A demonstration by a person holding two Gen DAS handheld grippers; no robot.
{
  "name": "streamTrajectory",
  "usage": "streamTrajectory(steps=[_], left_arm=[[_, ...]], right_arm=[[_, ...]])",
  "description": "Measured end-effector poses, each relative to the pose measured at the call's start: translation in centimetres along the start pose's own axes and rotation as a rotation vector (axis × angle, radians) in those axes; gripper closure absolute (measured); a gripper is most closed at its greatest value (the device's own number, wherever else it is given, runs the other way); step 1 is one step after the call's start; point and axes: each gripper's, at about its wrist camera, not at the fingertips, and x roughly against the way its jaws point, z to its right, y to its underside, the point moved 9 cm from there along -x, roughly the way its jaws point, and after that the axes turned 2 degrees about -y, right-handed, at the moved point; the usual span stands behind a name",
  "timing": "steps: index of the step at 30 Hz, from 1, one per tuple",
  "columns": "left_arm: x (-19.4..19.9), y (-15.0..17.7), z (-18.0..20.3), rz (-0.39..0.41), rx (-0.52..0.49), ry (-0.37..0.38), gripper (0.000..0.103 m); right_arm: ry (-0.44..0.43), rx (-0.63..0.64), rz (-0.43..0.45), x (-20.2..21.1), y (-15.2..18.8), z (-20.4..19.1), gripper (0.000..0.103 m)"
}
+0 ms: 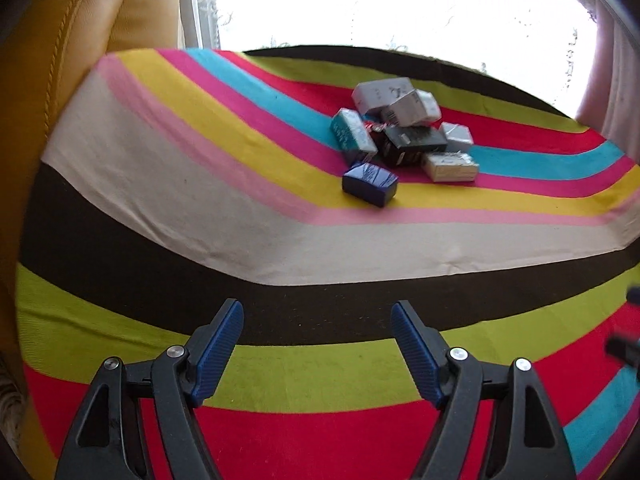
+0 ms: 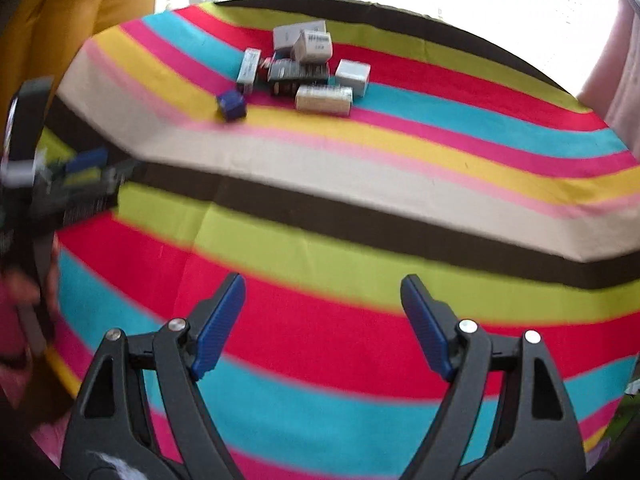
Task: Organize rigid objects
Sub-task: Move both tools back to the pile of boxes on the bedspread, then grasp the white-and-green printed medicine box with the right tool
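Note:
A heap of several small boxes lies far ahead on the striped cloth: a dark blue box nearest, a teal box, a black box, a beige box and grey-white boxes behind. In the right wrist view the same heap shows at the far edge, with the blue box in front. My left gripper is open and empty, well short of the heap. My right gripper is open and empty, also far from it. The left gripper shows blurred at the left edge.
A yellow leather cushion rises at the left. A bright window and a pale pink curtain stand behind the table. The cloth has fold creases.

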Motion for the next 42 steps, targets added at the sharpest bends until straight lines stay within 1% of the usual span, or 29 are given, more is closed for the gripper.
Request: streamTrajectory(steps=[3, 5, 7, 9, 10, 12, 14, 16, 23, 25, 28, 29, 32, 34, 36, 38, 39, 40, 42], left_arm=[[-1.2, 0.5, 0.1, -0.022, -0.005, -0.006, 0.026], [-1.9, 0.8, 0.0, -0.054, 0.004, 0.004, 0.026], [-2.3, 0.9, -0.5, -0.071, 0.035, 0.008, 0.026], [-2.9, 1.4, -1.2, -0.105, 0.076, 0.004, 0.025], [-3.0, 1.3, -1.2, -0.103, 0.08, 0.007, 0.02], [-3.2, 1.4, -1.0, -0.111, 0.068, 0.007, 0.016], [-3.4, 1.5, -0.7, -0.12, 0.05, -0.005, 0.01], [-3.6, 1.6, -0.7, -0.133, 0.055, -0.001, 0.0], [-3.7, 1.7, -0.8, -0.135, 0.055, -0.002, 0.0], [-3.7, 1.6, -0.8, -0.135, 0.058, -0.005, 0.0], [-3.6, 1.6, -1.0, -0.136, 0.059, -0.007, 0.0], [-3.6, 1.6, -1.0, -0.136, 0.06, -0.007, 0.0], [-3.6, 1.7, -1.0, -0.134, 0.066, -0.011, 0.0], [-3.6, 1.6, -1.1, -0.133, 0.074, -0.021, 0.0], [-3.7, 1.6, -1.3, -0.133, 0.084, -0.026, 0.0], [-3.8, 1.6, -1.4, -0.134, 0.091, -0.03, 0.0], [-3.8, 1.6, -1.4, -0.134, 0.091, -0.03, 0.0], [-3.8, 1.6, -1.4, -0.134, 0.091, -0.03, 0.0], [-3.8, 1.6, -1.4, -0.134, 0.091, -0.03, 0.0]], right_arm=[[-0.033, -0.051, 0.019, -2.0, -2.4, 0.1, 0.021], [-0.05, -0.096, 0.03, -3.4, -3.9, 0.4, 0.021], [-0.056, -0.157, 0.026, -5.2, -5.4, 1.2, 0.021], [-0.052, -0.204, 0.02, -6.9, -6.5, 1.9, 0.021], [-0.047, -0.227, 0.017, -7.4, -6.9, 2.3, 0.021], [-0.039, -0.283, 0.015, -8.8, -8.0, 3.2, 0.021], [-0.044, -0.336, 0.019, -9.8, -9.0, 4.0, 0.021], [-0.041, -0.382, 0.026, -10.7, -9.8, 4.8, 0.021], [-0.06, -0.541, 0.008, -13.8, -11.6, 6.2, 0.021], [-0.044, -0.573, 0.015, -14.5, -12.4, 6.6, 0.02], [-0.062, -0.634, 0.014, -15.5, -13.8, 6.7, 0.02], [-0.057, -0.648, 0.011, -15.9, -14.3, 6.8, 0.02], [0.039, -0.68, 0.006, -17.0, -15.5, 7.8, 0.019], [0.078, -0.724, 0.02, -17.6, -16.3, 8.5, 0.016], [0.127, -0.712, 0.01, -18.4, -17.2, 8.6, 0.011], [0.184, -0.64, -0.011, -19.3, -18.1, 8.1, 0.011], [0.191, -0.609, 0.016, -19.3, -18.6, 7.7, 0.011], [0.192, -0.588, 0.025, -19.4, -18.9, 7.5, 0.011], [0.162, -0.553, 0.017, -19.4, -18.8, 6.8, 0.011]])
